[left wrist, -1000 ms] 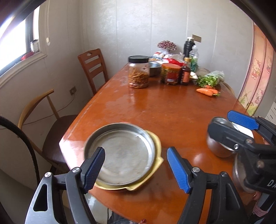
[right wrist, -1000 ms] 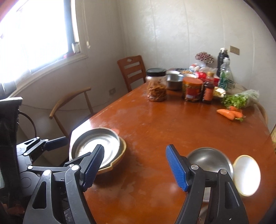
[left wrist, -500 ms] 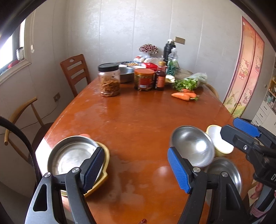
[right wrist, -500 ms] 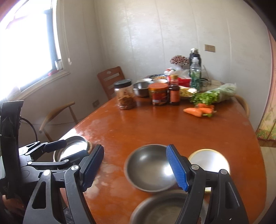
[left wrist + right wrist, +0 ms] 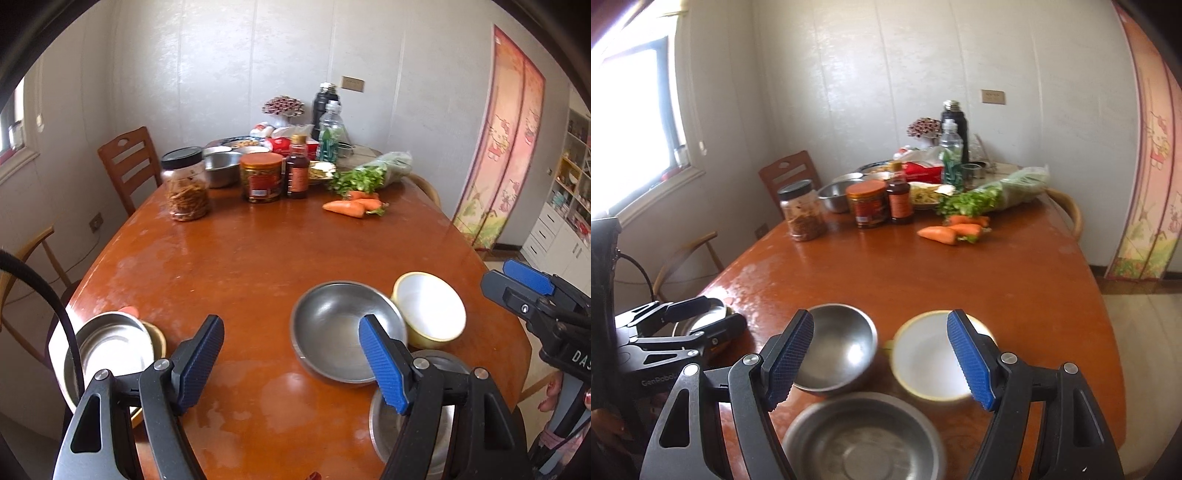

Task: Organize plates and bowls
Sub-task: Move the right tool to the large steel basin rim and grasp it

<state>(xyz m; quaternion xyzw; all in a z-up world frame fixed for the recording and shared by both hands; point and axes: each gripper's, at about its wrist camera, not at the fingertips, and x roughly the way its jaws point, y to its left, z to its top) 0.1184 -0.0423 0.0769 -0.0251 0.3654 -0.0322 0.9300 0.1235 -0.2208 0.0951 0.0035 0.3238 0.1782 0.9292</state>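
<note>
A steel bowl [image 5: 343, 328] and a white bowl with a yellow rim [image 5: 428, 310] sit side by side near the table's front right. A second steel bowl [image 5: 391, 439] lies closer in, partly hidden by my finger. At the front left, a steel plate [image 5: 110, 350] rests on a yellow plate [image 5: 159, 336]. My left gripper [image 5: 291, 332] hangs open above the table, just left of the steel bowl. My right gripper [image 5: 880, 319] is open above the steel bowl [image 5: 838, 347] and white bowl [image 5: 931, 358], holding nothing. The nearer steel bowl [image 5: 864, 443] lies below it.
At the table's far end stand a snack jar [image 5: 184, 184], a red-lidded jar [image 5: 260, 177], bottles, a steel basin [image 5: 221, 168], greens and carrots [image 5: 351, 205]. Wooden chairs [image 5: 125, 166] stand along the left side. The table's front right edge [image 5: 517, 354] is close.
Both grippers have swung to the right, from over the stacked plates to the group of bowls. Their jaws stayed open and empty.
</note>
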